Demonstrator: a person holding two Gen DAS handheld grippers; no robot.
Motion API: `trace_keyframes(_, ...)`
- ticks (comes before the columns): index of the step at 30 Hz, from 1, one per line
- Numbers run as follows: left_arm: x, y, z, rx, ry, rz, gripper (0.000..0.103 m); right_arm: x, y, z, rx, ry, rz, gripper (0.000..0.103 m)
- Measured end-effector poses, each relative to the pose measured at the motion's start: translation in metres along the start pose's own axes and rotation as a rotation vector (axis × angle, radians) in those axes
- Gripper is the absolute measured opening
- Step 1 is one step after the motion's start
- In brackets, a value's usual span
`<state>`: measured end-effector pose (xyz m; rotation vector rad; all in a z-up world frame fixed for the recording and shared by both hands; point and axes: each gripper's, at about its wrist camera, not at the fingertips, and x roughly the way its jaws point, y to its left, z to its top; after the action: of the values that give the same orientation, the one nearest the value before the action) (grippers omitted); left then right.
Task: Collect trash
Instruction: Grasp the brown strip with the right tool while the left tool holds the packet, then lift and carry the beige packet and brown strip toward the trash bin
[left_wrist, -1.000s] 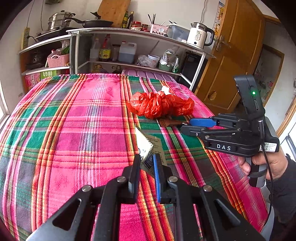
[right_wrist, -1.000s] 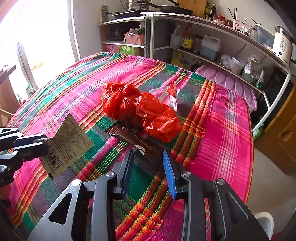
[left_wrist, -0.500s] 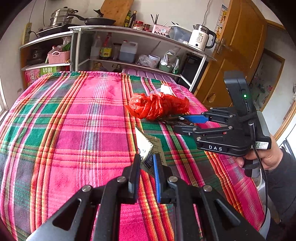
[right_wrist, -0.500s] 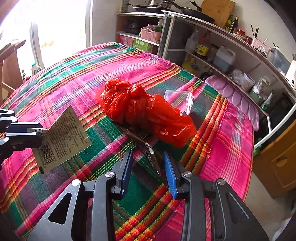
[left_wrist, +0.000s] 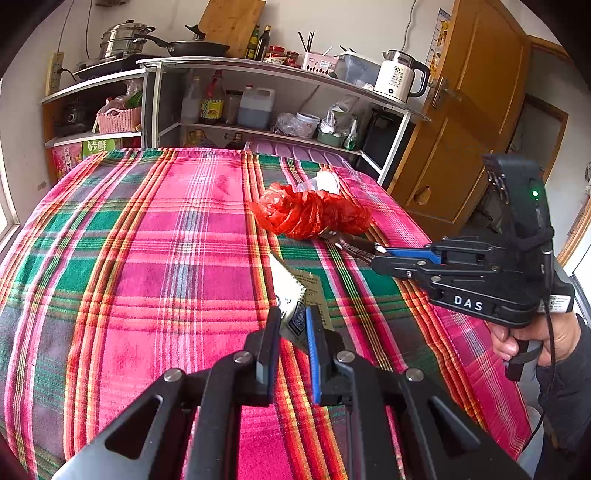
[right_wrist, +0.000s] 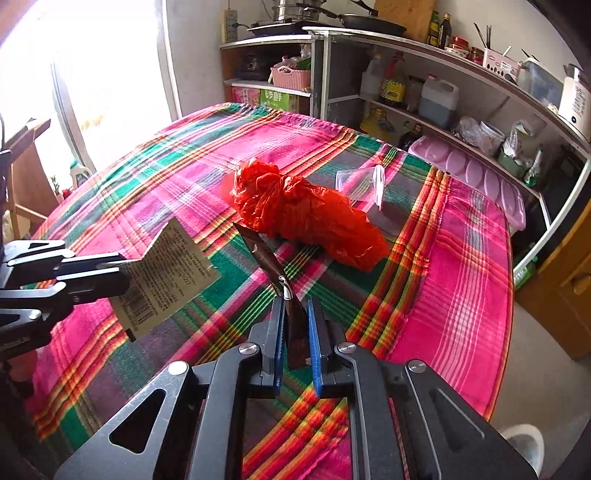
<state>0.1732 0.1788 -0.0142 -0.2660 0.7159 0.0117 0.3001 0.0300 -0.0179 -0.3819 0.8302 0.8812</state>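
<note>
My left gripper (left_wrist: 291, 317) is shut on a tan printed food packet (left_wrist: 299, 295) and holds it above the plaid tablecloth (left_wrist: 155, 266); the packet also shows in the right wrist view (right_wrist: 166, 280). My right gripper (right_wrist: 295, 306) is shut on a dark brown wrapper (right_wrist: 273, 269), lifted off the cloth; in the left wrist view the wrapper (left_wrist: 351, 245) sticks out from its tips. A crumpled red plastic bag (right_wrist: 303, 214) lies on the table just beyond, with a clear plastic bag (right_wrist: 362, 181) behind it.
Metal shelves (left_wrist: 258, 107) with bottles, a pan and a kettle stand behind the table. A wooden door (left_wrist: 472, 110) is at the right. A bright window (right_wrist: 92, 66) is at the left in the right wrist view. The table edge (right_wrist: 495, 332) drops off to the floor at the right.
My right gripper has closed on the brown wrapper and lifted it off the cloth, pulling back from the red bag. The left gripper still holds the tan packet.
</note>
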Motion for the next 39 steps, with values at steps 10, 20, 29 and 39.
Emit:
trace_keyframes(10,-0.025,-0.034,-0.006,0.007,-0.051,-0.021,0.014,-0.071,-0.002,-0.047,0.196,-0.114,-0.014,0.012)
trace_keyframes(20,-0.030,-0.091,-0.009,0.088,-0.077,-0.047,0.014,-0.119,-0.028,-0.100,0.326,-0.165,-0.079,0.012)
trace_keyframes(29,-0.030,-0.080,-0.015,0.098,-0.050,0.058,0.032,-0.134,-0.037,-0.129,0.362,-0.185,-0.060,0.012)
trace_keyframes(39,-0.006,-0.075,-0.039,0.050,0.051,0.103,0.060,-0.135,-0.043,-0.140,0.378,-0.191,-0.038,0.012)
